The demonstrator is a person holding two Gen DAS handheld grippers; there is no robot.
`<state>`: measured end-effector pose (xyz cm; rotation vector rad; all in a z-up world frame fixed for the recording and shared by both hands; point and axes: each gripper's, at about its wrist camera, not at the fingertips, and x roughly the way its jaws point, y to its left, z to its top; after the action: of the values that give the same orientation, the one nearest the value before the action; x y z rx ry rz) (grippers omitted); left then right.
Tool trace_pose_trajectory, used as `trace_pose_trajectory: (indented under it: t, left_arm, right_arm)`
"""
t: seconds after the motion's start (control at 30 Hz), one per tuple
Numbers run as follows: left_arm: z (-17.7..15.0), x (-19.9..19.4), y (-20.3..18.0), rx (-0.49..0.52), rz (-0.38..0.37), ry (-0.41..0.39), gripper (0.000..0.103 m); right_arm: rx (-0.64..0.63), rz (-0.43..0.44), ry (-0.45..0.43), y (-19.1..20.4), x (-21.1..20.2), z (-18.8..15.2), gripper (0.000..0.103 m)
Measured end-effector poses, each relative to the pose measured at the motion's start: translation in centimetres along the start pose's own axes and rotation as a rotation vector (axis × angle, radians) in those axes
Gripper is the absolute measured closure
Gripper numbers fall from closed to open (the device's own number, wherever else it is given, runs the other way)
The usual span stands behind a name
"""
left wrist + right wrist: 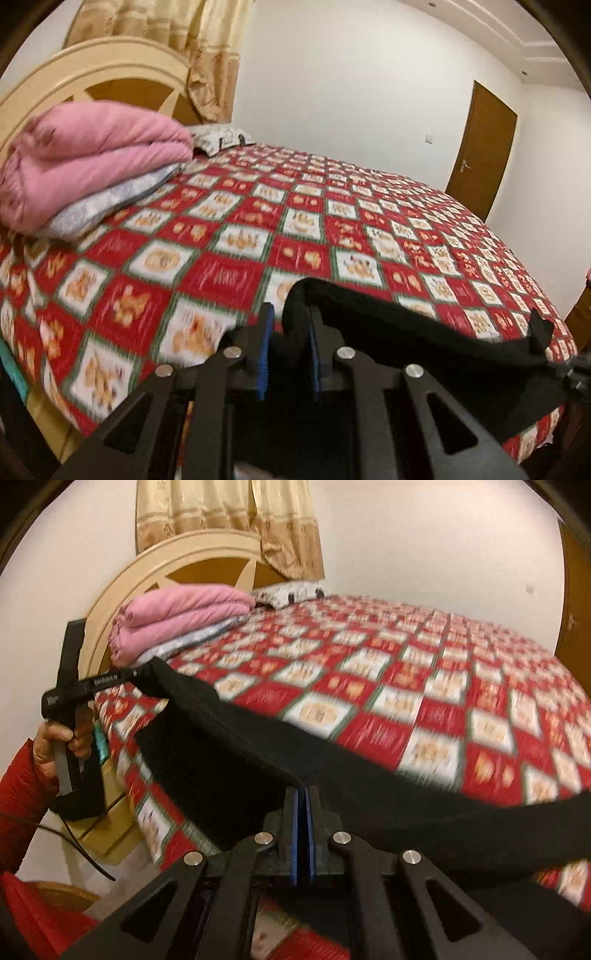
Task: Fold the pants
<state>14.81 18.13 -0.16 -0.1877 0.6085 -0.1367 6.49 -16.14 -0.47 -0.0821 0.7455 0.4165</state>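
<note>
Black pants (pixel 258 760) held in the air above the near edge of the bed (pixel 332 206), stretched as a band between the two tools. Left hand-held gripper (pixel 290 350): blue pads (pixel 264 354) closed on a bunched fold of the cloth. Right hand-held gripper (pixel 303 827): pads pressed together with the cloth edge pinched between them.

Room: the red checked bedspread (pixel 424 686) lies flat and bare across the middle and far side. Far edge of the bed runs along a white wall (pixel 351 74); a brown door (pixel 480 147) stands past the far corner.

Hard to make out: both views are motion-blurred. The lower part of the pants drops below the frame behind the gripper linkages, so the legs and hems cannot be seen. In the right wrist view the left tool shows from the side, gripped by a hand (pixel 55 742) in a red sleeve (pixel 22 794).

Around: a folded pink quilt (pixel 85 155) on a grey blanket (pixel 107 203) at the head end, a patterned pillow (pixel 218 138) just beside it, a cream headboard (pixel 177 557) and a beige curtain (pixel 229 513) behind.
</note>
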Motion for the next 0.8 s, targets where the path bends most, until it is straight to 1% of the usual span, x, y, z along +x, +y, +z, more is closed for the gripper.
trace_pose_trajectory:
  t: [0.1, 0.13, 0.3, 0.33, 0.37, 0.4, 0.43, 0.47, 0.5, 0.53, 0.57, 0.6, 0.63, 0.67, 0.7, 0.73, 0.8]
  left_arm:
    - [-2.0, -0.7, 0.5, -0.009, 0.005, -0.004, 0.084]
    - [-2.9, -0.7, 0.4, 0.010, 0.035, -0.003, 0.078]
    - [-5.9, 0.1, 0.5, 0.079, 0.131, 0.044, 0.077]
    - [-6.3, 0.3, 0.6, 0.089, 0.144, 0.055, 0.074]
    - [-6.9, 0.5, 1.0, 0.092, 0.171, 0.070, 0.069]
    - [-7.3, 0.5, 1.3, 0.088, 0.195, 0.077, 0.053]
    - [-7.7, 0.3, 1.9, 0.079, 0.220, 0.081, 0.035]
    - [-8.0, 0.0, 2.6, 0.061, 0.249, 0.079, 0.028]
    - [-8.3, -0.3, 3.4, 0.036, 0.271, 0.076, 0.021]
    - [-8.3, -0.6, 4.1, 0.015, 0.277, 0.077, 0.021]
    - [-8.5, -1.0, 4.9, -0.010, 0.283, 0.084, 0.020]
    - [-8.5, -1.3, 5.3, -0.017, 0.293, 0.087, 0.020]
    - [-8.5, -1.5, 5.6, -0.019, 0.309, 0.086, 0.020]
    - [-8.5, -1.9, 5.8, -0.014, 0.349, 0.078, 0.020]
    - [-8.4, -2.3, 6.1, -0.003, 0.404, 0.063, 0.020]
    - [-8.3, -2.6, 6.2, 0.003, 0.429, 0.049, 0.020]
    - [-8.0, -3.1, 6.9, -0.008, 0.440, 0.034, 0.020]
  right_arm:
    - [-0.025, -0.016, 0.039, 1.2, 1.1, -2.8, 0.099]
    - [-0.038, -0.028, 0.054, 1.6, 1.6, -3.8, 0.099]
    - [-0.193, -0.136, 0.093, 3.6, 3.4, -6.7, 0.099]
    - [-0.223, -0.151, 0.100, 4.0, 3.8, -7.2, 0.099]
    - [-0.232, -0.156, 0.105, 4.1, 4.0, -7.5, 0.099]
    - [-0.238, -0.162, 0.110, 4.1, 4.3, -7.8, 0.097]
    - [-0.236, -0.165, 0.113, 4.1, 4.5, -8.2, 0.096]
    - [-0.231, -0.173, 0.104, 4.0, 4.6, -8.4, 0.095]
    - [-0.228, -0.173, 0.098, 4.0, 4.5, -8.5, 0.092]
    - [-0.224, -0.172, 0.092, 4.0, 4.5, -8.6, 0.089]
    - [-0.225, -0.165, 0.095, 4.2, 4.5, -8.6, 0.079]
    - [-0.231, -0.148, 0.103, 4.5, 4.5, -8.6, 0.061]
    - [-0.244, -0.128, 0.111, 4.9, 4.4, -8.7, 0.051]
    - [-0.258, -0.116, 0.117, 5.3, 4.2, -8.9, 0.038]
    - [-0.275, -0.111, 0.120, 5.8, 4.0, -9.0, 0.036]
    - [-0.291, -0.110, 0.121, 6.1, 3.7, -9.0, 0.036]
    - [-0.287, -0.086, 0.106, 6.4, 3.0, -8.5, 0.036]
